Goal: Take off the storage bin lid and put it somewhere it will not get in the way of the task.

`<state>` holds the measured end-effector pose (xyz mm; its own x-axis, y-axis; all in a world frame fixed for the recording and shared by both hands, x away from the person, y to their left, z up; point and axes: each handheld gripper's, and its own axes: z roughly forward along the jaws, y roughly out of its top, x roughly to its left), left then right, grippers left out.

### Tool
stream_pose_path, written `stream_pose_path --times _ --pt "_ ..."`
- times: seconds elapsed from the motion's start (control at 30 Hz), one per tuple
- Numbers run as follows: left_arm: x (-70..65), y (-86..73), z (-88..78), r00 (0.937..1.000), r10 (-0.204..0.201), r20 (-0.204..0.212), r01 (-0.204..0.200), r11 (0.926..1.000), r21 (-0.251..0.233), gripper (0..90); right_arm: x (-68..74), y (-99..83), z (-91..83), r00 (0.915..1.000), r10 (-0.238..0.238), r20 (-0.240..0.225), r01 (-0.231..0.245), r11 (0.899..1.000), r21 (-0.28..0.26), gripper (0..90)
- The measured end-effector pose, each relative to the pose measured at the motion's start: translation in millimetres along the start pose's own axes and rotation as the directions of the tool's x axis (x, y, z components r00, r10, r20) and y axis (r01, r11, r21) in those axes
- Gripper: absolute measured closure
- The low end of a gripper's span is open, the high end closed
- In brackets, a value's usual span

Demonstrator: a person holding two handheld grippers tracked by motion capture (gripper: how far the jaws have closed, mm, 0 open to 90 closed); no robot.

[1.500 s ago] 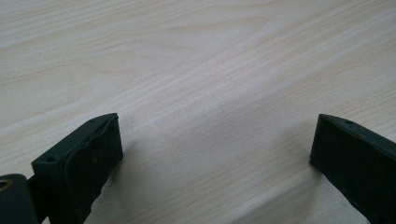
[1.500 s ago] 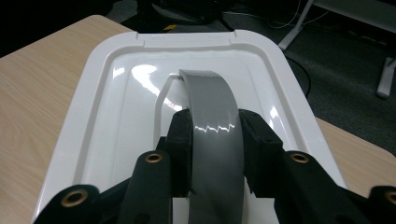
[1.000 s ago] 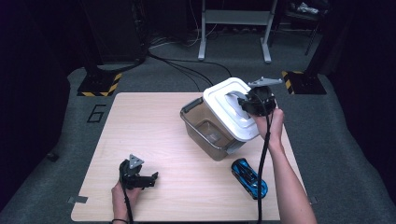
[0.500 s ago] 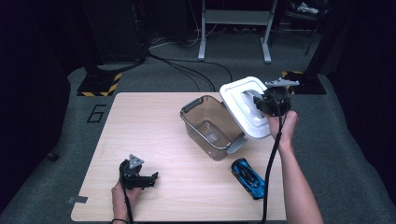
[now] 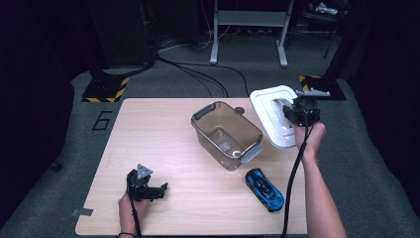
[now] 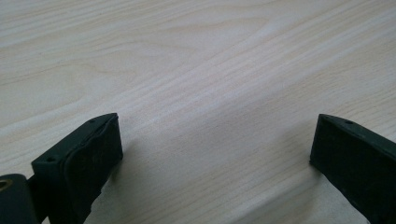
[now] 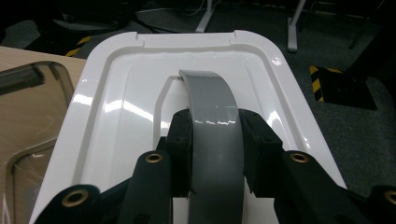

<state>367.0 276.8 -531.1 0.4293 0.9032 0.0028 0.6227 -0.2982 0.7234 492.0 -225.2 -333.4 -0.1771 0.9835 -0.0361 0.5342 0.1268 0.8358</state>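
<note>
We have carried the white plastic lid (image 5: 273, 115) off the clear smoky plastic bin (image 5: 227, 134) and out past the worktop's (image 5: 148, 148) right edge, so the bin now stands uncovered at the centre. Our right gripper (image 7: 215, 140) is clamped on the lid's grey arched handle (image 7: 212, 100); our left gripper (image 5: 154, 191) rests open near the front-left corner. We count one lid, one bin, one blue toy car (image 5: 265, 189), two grippers.

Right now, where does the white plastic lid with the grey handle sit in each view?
High view: white plastic lid right of centre, past the table's right edge.
Left gripper view: not in it.
Right gripper view: lid centre.
Shared landmark: clear plastic bin beside it.
</note>
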Motion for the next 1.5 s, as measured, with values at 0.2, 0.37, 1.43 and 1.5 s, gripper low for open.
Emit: stream_pose_path --times 0.2,0.37,1.43,1.5 --pt "-0.1 0.0 0.0 1.0000 -0.001 0.000 0.001 1.0000 0.000 2.2 -11.9 -15.1 12.0 0.9973 0.044 0.059 -0.045 0.999 0.019 66.9" --pt "0.0 0.0 0.0 1.0000 0.000 0.000 0.000 1.0000 0.000 2.2 -16.6 -24.5 19.4 0.9955 0.056 0.077 -0.059 0.998 0.033 66.9" --pt "-0.1 0.0 0.0 1.0000 0.000 0.000 0.000 1.0000 -0.001 2.2 -21.3 -102.8 86.3 0.9830 0.142 0.117 -0.160 0.974 0.163 66.8" --pt "-0.1 0.0 -0.1 1.0000 0.001 0.000 -0.001 1.0000 0.000 2.2 -19.1 -105.5 89.7 0.9829 0.146 0.112 -0.164 0.972 0.171 66.8"
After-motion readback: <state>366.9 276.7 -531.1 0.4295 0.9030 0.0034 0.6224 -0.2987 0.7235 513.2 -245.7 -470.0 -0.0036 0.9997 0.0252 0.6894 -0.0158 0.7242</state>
